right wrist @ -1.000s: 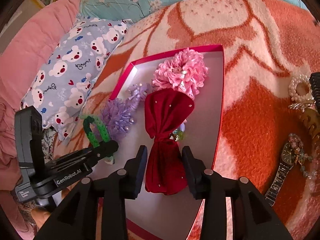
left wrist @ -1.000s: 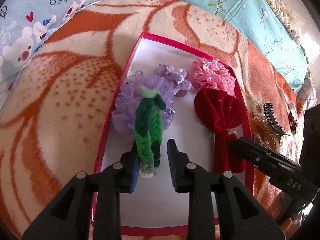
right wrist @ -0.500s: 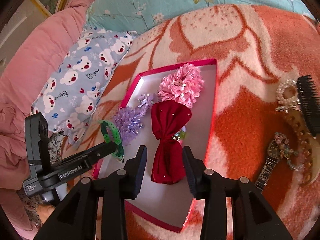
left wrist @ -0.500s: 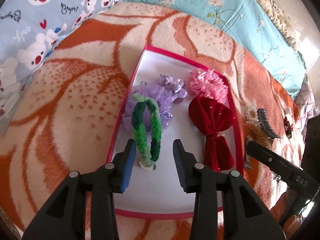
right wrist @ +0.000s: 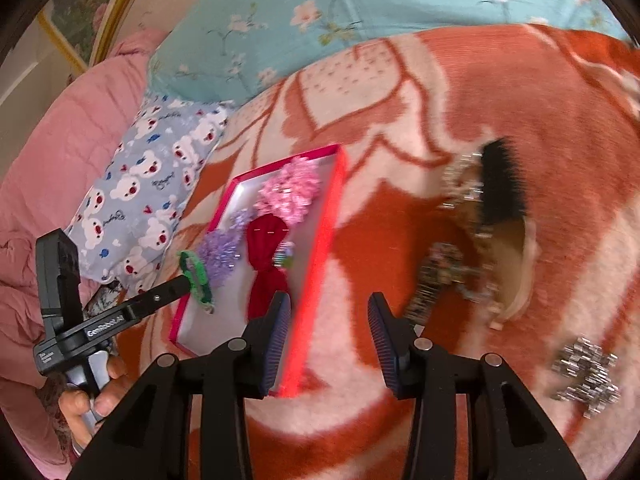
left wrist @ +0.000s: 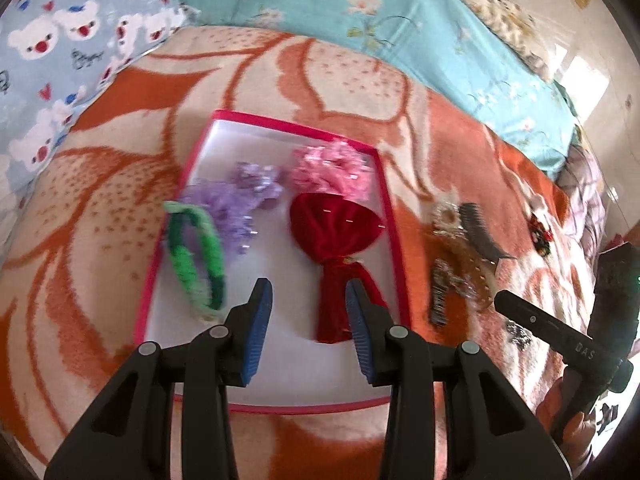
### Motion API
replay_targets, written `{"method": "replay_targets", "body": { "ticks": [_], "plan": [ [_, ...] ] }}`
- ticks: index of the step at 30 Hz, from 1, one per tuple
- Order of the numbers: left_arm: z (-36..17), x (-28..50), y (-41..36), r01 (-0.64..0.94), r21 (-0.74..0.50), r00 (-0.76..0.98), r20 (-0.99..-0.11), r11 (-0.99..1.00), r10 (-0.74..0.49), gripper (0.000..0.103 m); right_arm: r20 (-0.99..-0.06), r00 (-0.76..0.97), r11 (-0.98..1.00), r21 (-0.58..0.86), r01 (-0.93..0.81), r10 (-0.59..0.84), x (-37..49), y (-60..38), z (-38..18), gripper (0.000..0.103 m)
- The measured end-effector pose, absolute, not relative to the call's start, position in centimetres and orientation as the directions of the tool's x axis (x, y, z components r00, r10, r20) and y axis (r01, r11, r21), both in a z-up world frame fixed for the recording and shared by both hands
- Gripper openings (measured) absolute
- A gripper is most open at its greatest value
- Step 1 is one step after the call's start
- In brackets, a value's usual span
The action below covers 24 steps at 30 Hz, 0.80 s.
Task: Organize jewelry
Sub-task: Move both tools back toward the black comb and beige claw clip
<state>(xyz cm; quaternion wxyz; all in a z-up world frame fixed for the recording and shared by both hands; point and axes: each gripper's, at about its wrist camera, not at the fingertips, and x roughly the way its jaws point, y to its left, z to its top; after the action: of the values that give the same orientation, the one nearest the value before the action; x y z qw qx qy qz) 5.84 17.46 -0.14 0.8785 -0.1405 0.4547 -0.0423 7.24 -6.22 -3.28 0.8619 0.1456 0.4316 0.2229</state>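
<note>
On a bed covered by an orange and cream blanket (left wrist: pixel 120 200) lies a shallow box (left wrist: pixel 394 240) with a bright pink rim and a white floor. Inside it, seen from the left wrist camera, a green braided band (left wrist: pixel 196 256) rests along the left wall. Just beside it is a lilac ruffled hair tie (left wrist: pixel 228 208), with a smaller lilac bow (left wrist: pixel 258 180) behind that. A pink ruffled hair tie (left wrist: pixel 332 170) sits at the far right corner, and a dark red velvet bow (left wrist: pixel 336 236) lies below it, its tail reaching toward the near edge.

The left gripper (left wrist: pixel 309 326) hangs over the near part of the box with its blue-padded jaws apart and nothing between them. The right gripper (right wrist: pixel 329 342) is above the blanket, its left finger over the box's right rim; its jaws are opening and are empty.

Outside the box, to its right, more pieces lie on the blanket: a black comb (right wrist: pixel 502 184), a brown hair claw (right wrist: pixel 508 256), a blurred beaded piece that may be a watch or bracelet (right wrist: pixel 432 280), and a silver sparkly piece (right wrist: pixel 586 376) nearer the camera.

Behind the blanket are a teal flowered pillow (right wrist: pixel 360 8) and a pale blue pillow with cartoon bears (right wrist: pixel 140 196). A hand (right wrist: pixel 86 404) grips the left tool's handle in the right wrist view.
</note>
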Motion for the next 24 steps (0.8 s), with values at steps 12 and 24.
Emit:
{"method": "replay_targets", "body": {
  "ticks": [12,24],
  "plan": [
    [0.4,6.0,12.3,0.035,-0.309,0.557,-0.784,0.950,-0.275,0.039,-0.697,0.582,0.895,0.425,-0.135,0.418,5.1,-14.2,-3.7,0.044],
    [-0.9,6.5,5.7,0.142,-0.326,0.480,-0.803,0.935,-0.353,0.039,-0.711,0.602,0.902,0.431,-0.037,0.364,4.1,-19.8,-4.9,0.045]
  ]
}}
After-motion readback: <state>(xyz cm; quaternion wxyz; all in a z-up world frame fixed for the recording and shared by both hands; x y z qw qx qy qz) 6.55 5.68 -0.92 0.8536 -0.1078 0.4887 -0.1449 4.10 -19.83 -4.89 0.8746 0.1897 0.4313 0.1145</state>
